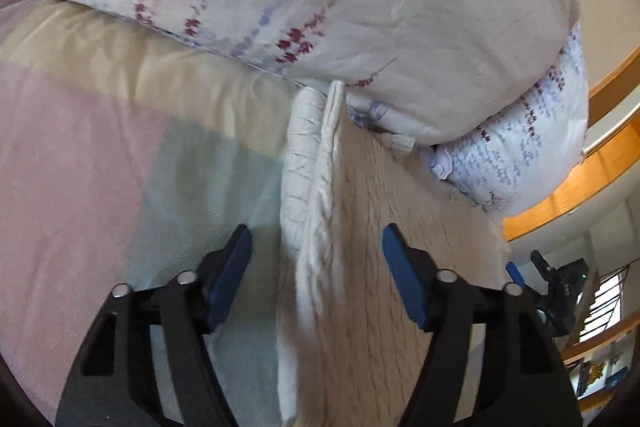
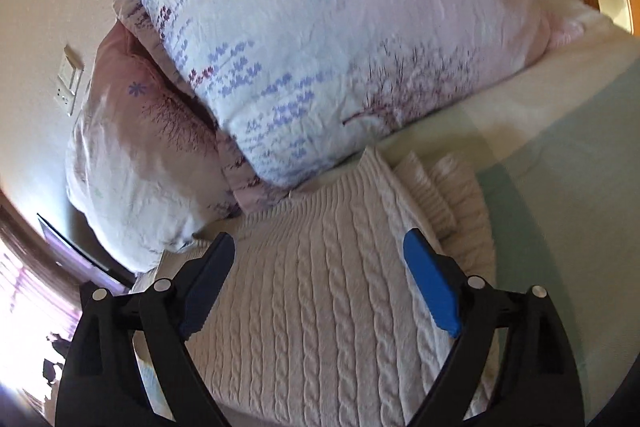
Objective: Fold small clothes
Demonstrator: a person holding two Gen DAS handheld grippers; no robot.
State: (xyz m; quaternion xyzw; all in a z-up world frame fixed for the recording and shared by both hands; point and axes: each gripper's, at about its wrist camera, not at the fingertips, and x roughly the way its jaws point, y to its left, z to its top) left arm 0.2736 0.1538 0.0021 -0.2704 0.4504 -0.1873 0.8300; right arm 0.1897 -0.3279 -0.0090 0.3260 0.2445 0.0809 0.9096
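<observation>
Your left gripper [image 1: 316, 251] and right gripper [image 2: 320, 259] both gape, grasping nothing. Cable-knit sweater [image 2: 320, 299] looks partly folded on the bedsheet [image 1: 80, 167]; more folds probably left.

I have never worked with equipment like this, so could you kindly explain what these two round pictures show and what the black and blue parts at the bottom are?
No robot arm is involved: a person carries a hand-held two-finger gripper in each hand. Each gripper has a fisheye camera looking forward along its fingers, hence the round, bent pictures. One picture comes from the left gripper, the other from the right gripper. The black frames with blue pads are those fingers. Both grippers are open and hold nothing.

Beneath them lies a cream cable-knit sweater, partly folded, on a bed sheet of pastel pink, green and yellow blocks. A white pillow printed with purple flowers rests just beyond the sweater. The left view also shows orange wooden rails.
</observation>
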